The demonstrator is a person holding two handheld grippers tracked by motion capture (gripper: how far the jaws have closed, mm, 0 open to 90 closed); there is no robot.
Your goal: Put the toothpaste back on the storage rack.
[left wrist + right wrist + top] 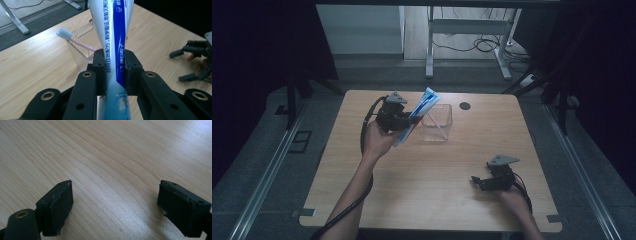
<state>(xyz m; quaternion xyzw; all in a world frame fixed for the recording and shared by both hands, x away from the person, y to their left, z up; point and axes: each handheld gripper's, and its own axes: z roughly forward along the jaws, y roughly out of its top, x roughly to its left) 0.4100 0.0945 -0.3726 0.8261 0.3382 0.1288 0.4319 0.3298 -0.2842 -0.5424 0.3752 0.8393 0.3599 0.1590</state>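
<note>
Toothpaste tube [419, 114] leads our high view: the left gripper [398, 118] clamps it low on its body, and it leans up over the near left rim of the clear plastic cup [437, 123] on the worktop [462, 165]. The right gripper [484, 181] rests apart, near the front right. We judge the tube should be stood more upright and centred over the cup before lowering.

From the left gripper view, both fingers [99, 72] pinch the tube [117, 45]; a pink toothbrush [75, 40] leans inside the cup [81, 47]. The tube's top is cut off, so we cannot tell where the cap is.

From the right gripper view, fingers [58, 205] stand wide, holding nothing, above bare wood.
</note>
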